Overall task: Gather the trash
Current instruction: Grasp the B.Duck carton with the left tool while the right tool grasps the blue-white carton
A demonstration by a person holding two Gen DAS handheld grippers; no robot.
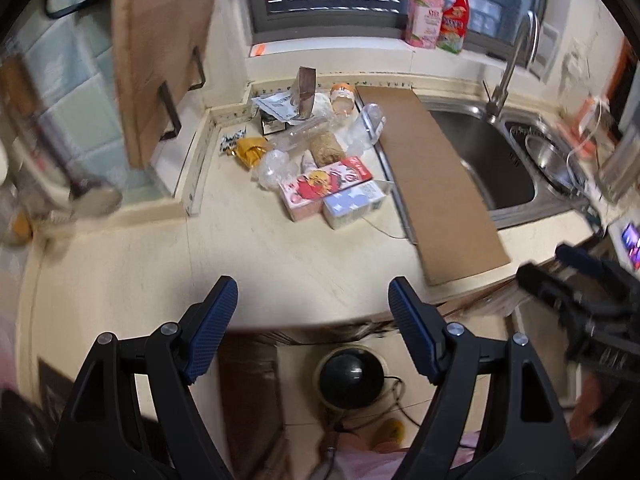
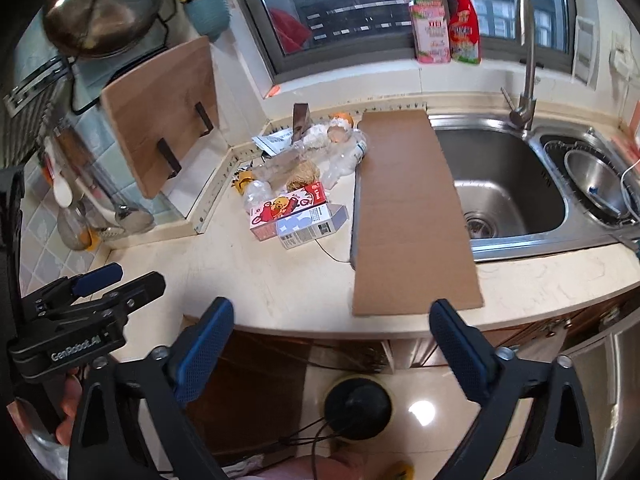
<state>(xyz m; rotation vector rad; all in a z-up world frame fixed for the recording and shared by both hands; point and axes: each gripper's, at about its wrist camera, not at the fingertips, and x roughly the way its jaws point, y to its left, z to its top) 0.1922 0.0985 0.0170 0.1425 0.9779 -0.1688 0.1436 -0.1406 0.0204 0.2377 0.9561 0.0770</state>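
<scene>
Approaching, both the left gripper (image 1: 312,312) and right gripper (image 2: 330,332) gaping, empty; next, reach the trash pile (image 2: 298,184) at the worktop's (image 2: 248,280) back corner.

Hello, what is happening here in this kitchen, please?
A person holds a tool in each hand above the counter edge. The left tool and right tool are both open and empty. The trash pile of cartons, wrappers and plastic bottles lies untouched on the countertop, beside a cardboard sheet partly covering the sink.

Home kitchen: steel sink (image 2: 508,184) with faucet (image 2: 526,60) at two o'clock, wooden cutting board (image 2: 160,112) at ten, wok (image 2: 96,20) hung above tiled wall, window (image 2: 360,0) at twelve.
</scene>
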